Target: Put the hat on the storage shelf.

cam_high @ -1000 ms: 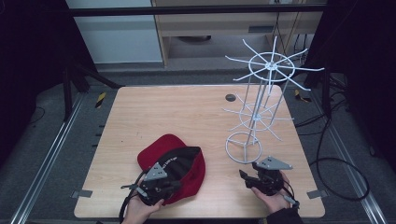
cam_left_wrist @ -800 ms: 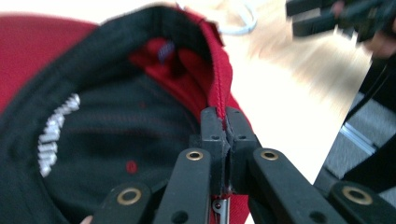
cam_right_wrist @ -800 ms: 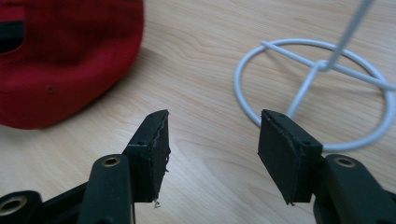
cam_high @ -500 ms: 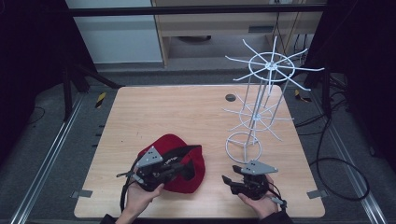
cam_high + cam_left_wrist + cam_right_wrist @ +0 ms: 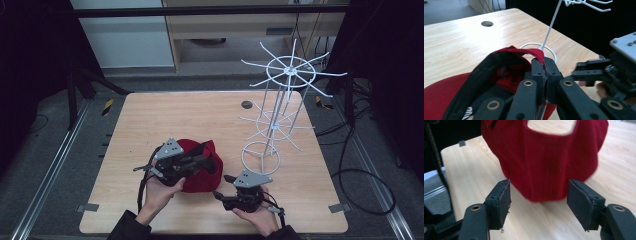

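Evidently the left gripper (image 5: 200,161) has its jaws clamped on the rear strap of the red cap (image 5: 202,172), tipping it up off the table (image 5: 150,120) so the opening faces the right gripper (image 5: 220,196). That one's jaws, just opening, stand wide with nothing between them. Beyond stands the wire rack (image 5: 280,100), likely where the cap goes.

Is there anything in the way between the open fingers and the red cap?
Nothing visible. In the right gripper view, the right gripper has its fingers spread, having just been opening, with only bare table between them and the red cap. The left gripper is shut on the cap's strap.
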Tool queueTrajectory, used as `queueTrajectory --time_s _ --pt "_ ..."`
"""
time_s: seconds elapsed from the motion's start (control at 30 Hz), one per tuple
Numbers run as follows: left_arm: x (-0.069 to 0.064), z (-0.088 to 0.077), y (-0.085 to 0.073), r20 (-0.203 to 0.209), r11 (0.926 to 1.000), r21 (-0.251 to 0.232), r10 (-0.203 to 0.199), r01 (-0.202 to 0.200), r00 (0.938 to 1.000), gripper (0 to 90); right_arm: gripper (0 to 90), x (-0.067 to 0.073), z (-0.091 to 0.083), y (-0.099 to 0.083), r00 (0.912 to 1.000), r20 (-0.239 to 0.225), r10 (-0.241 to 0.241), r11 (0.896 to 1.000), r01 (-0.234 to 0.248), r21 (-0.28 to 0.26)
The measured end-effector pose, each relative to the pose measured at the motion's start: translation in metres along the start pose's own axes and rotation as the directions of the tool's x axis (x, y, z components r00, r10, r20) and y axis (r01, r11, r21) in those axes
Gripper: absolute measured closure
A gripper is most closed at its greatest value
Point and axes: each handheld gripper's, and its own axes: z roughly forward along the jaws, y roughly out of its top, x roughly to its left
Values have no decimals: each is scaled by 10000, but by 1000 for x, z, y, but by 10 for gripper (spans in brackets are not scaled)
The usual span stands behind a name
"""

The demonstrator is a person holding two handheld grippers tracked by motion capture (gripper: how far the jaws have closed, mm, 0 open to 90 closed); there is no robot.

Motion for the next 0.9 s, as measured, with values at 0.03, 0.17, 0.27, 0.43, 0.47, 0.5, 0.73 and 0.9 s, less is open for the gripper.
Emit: queueTrajectory --time_s 0.03,0.17,0.27,0.43,0.47,0.5,0.73,0.9 --pt "-1 1 0 37 10000 11 8 -8 10000 875 385 0 4 1 9999 80 -77 10000 77 13" --pt "0 3 0 167 10000 85 3 -5 9999 874 602 -4 16 3 9992 403 -47 9997 37 226" --pt "3 4 -2 325 10000 56 -73 71 9994 874 818 -8 17 5 9991 31 421 9983 -422 413" --pt "9 -4 -5 571 9998 -161 -83 92 9983 733 877 -8 10 11 9960 -473 763 9967 -749 300" --pt "10 -8 -6 546 9996 -274 -76 91 9985 682 878 -8 8 13 9947 -560 867 9961 -857 211" --pt "12 -12 -7 546 9989 -441 -100 124 9985 621 879 -8 6 14 9938 -602 932 9956 -924 153" --pt "26 -56 -30 429 9952 -941 -231 270 9988 382 880 -9 2 16 9903 -645 1234 9923 -1235 22" --pt "30 -68 -74 -64 9994 -281 -213 211 9998 343 879 -9 2 18 9894 -583 1333 9910 -1336 -14"
